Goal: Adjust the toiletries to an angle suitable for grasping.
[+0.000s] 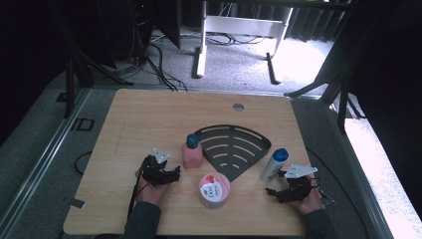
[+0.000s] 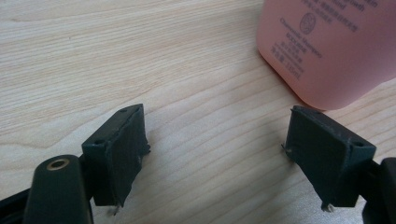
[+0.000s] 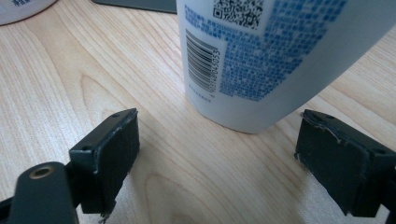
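Note:
A pink bottle (image 1: 192, 155) with a blue cap stands upright on the wooden table (image 1: 149, 119), left of a black fan-shaped rack (image 1: 233, 147). My left gripper (image 1: 175, 175) lies just left of and below it, open and empty; the bottle's pink base (image 2: 327, 51) sits beyond the right jaw. A white bottle (image 1: 273, 165) with a blue cap stands right of the rack. My right gripper (image 1: 271, 192) is low beside it, open, with the bottle's printed lower part (image 3: 261, 65) just ahead of the jaws and not touched. A round pink-lidded tub (image 1: 214, 189) sits between the two hands.
A small round hole (image 1: 238, 106) is in the table near its far edge. Beyond the table are a grey carpet, cables and a white stand's legs (image 1: 201, 59). Dark frame posts flank both sides.

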`<move>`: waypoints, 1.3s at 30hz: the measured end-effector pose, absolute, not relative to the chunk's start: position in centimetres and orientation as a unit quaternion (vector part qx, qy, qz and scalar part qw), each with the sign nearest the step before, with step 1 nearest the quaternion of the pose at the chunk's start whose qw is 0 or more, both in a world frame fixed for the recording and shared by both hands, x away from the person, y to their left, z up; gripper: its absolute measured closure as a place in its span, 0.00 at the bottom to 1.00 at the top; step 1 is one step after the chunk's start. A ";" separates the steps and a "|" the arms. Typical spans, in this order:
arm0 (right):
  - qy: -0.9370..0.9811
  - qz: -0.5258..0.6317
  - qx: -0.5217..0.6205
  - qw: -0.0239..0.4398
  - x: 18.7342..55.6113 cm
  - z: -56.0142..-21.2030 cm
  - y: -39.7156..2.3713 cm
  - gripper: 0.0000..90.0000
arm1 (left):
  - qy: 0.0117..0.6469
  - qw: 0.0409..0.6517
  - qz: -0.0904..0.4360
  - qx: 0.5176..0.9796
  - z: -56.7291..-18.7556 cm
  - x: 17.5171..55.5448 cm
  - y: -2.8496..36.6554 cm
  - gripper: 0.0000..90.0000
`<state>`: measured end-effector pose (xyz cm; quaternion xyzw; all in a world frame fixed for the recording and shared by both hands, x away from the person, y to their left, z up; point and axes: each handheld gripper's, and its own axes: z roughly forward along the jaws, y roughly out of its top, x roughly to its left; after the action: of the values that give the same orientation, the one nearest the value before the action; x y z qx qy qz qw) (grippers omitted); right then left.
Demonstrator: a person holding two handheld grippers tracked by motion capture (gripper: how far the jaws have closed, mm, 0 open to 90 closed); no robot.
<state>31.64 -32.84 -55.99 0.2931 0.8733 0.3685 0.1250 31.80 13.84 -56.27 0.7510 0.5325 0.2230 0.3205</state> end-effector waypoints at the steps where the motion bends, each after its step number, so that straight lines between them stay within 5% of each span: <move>1: 0.873 0.369 0.293 0.125 31.7 -56.0 -32.8 0.15 | 0.532 0.320 0.223 0.751 -56.3 31.8 13.8 0.23; 10: 0.874 0.368 0.292 0.125 31.7 -56.0 -32.8 0.15 | 0.528 0.323 0.222 0.753 -56.2 31.9 13.9 0.26; 17: 0.871 0.368 0.299 0.129 31.4 -56.0 -32.8 0.16 | 0.527 0.320 0.209 0.759 -55.4 31.5 13.9 0.49; 32: 0.867 0.373 0.302 0.130 30.9 -55.9 -33.0 0.22 | 0.452 0.363 0.234 0.781 -51.9 29.0 12.7 0.64; 39: 0.868 0.374 0.301 0.131 31.0 -55.9 -33.0 0.22 | 0.415 0.398 0.204 0.792 -50.0 27.8 11.7 0.70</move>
<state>31.02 -33.00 -55.94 0.3007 0.8676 0.3738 0.1305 27.81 11.66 -49.96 0.7923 0.4146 0.2038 0.3984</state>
